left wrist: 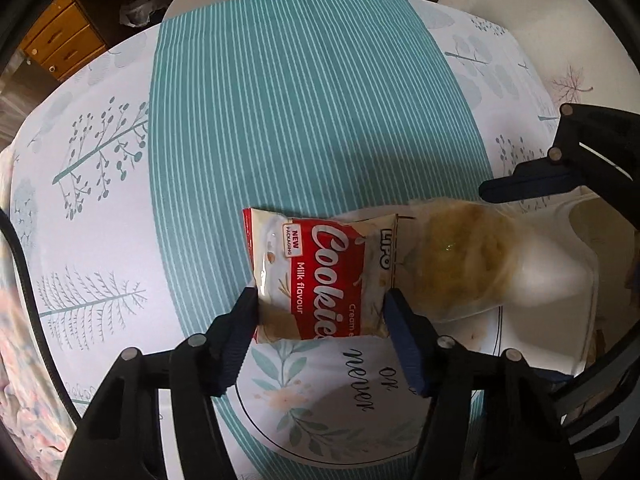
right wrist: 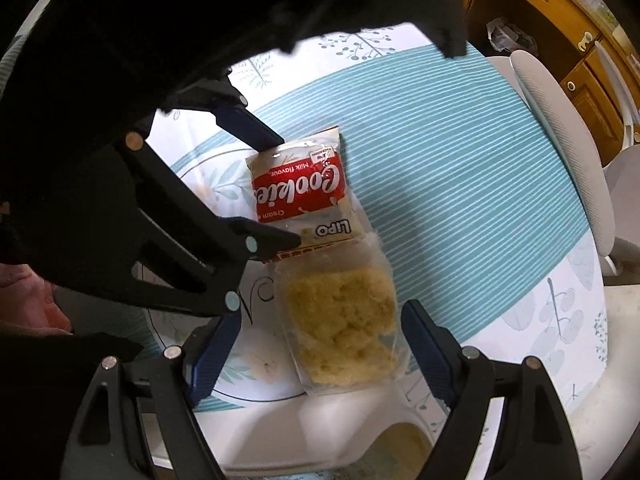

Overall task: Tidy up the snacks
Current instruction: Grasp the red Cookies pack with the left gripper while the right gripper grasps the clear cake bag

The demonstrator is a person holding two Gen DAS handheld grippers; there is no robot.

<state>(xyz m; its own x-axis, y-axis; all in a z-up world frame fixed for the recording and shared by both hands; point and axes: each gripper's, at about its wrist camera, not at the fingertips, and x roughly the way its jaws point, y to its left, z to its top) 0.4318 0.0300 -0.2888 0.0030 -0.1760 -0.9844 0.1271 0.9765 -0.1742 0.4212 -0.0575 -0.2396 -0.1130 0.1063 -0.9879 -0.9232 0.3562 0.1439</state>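
Observation:
A red and white Lipo cookies packet (left wrist: 320,276) lies on the tablecloth, between the fingers of my left gripper (left wrist: 320,308), whose pads touch its two sides. It also shows in the right wrist view (right wrist: 300,184). A clear bag of yellow crumbly snack (left wrist: 460,260) lies next to it, its end overlapping the packet. In the right wrist view this bag (right wrist: 340,324) sits between the open fingers of my right gripper (right wrist: 320,344), which do not touch it. My left gripper (right wrist: 284,190) reaches in from the left there.
A white container (right wrist: 360,432) sits at the table's near edge under the clear bag; it also shows in the left wrist view (left wrist: 560,276). A teal striped runner (left wrist: 300,100) crosses the table. A white chair (right wrist: 560,152) and wooden drawers (left wrist: 56,40) stand beyond.

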